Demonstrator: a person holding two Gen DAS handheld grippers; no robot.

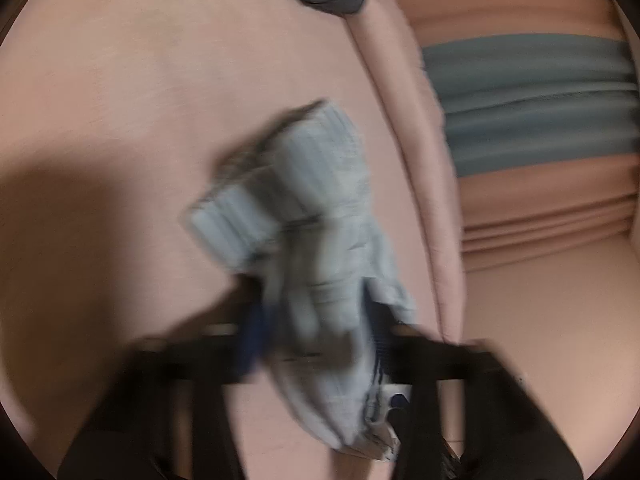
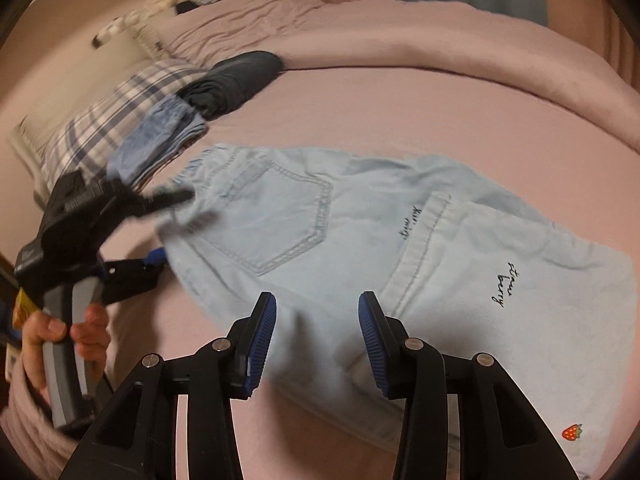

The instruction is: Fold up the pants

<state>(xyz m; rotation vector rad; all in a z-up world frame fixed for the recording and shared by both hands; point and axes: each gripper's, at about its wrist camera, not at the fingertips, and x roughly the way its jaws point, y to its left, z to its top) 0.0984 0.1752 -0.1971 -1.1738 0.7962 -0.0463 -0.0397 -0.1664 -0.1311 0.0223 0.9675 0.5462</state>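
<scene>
Pants (image 2: 360, 240) flat on bed; left gripper (image 1: 316, 320) clamps waistband; right gripper (image 2: 316, 336) hovers agape, empty

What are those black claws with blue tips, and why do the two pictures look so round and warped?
There is no robot here. A person holds a hand-held clamp in each hand, and each clamp carries a wide-angle camera looking out along its two fingers, hence the rounded pictures. One picture comes from the left clamp, the other from the right.

In the left view, though blurred, the left gripper has light blue fabric bunched between its fingers and appears to grip it. In the right view, the right gripper is open and empty above the pale denim pants, which lie on a pink bed. Folded clothes sit further back, and the person's hand holds the other clamp's handle.
</scene>
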